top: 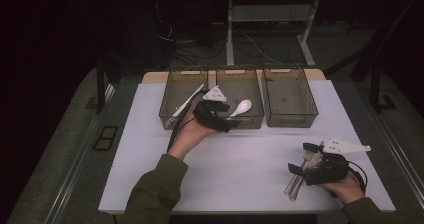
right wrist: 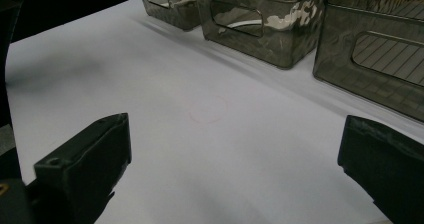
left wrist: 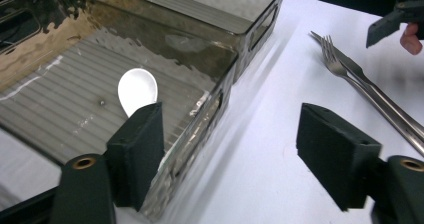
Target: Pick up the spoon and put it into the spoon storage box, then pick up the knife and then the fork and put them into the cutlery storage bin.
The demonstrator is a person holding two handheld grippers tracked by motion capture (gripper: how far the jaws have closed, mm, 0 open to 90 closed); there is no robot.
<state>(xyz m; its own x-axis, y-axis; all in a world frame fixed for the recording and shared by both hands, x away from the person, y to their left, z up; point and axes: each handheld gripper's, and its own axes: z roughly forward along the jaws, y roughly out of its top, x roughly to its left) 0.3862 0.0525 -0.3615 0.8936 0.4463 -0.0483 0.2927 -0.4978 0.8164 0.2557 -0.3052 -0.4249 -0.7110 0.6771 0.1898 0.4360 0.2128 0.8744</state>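
From above, the left gripper (top: 226, 121) is hovering at the middle bin's (top: 242, 121) front edge, jaws open and empty; the white spoon (top: 241, 107) is lying inside that bin. Along the left gripper's jaws, bare table is lying between the bin and the forks (left wrist: 367, 89). The right gripper (right wrist: 235, 184) is gaping wide over open table (right wrist: 210, 149) before the bin, holding nothing.

Dim room; grey floor (top: 60, 149); cables (top: 250, 44)

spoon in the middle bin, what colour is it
White; the spoon shows best in the left gripper view.
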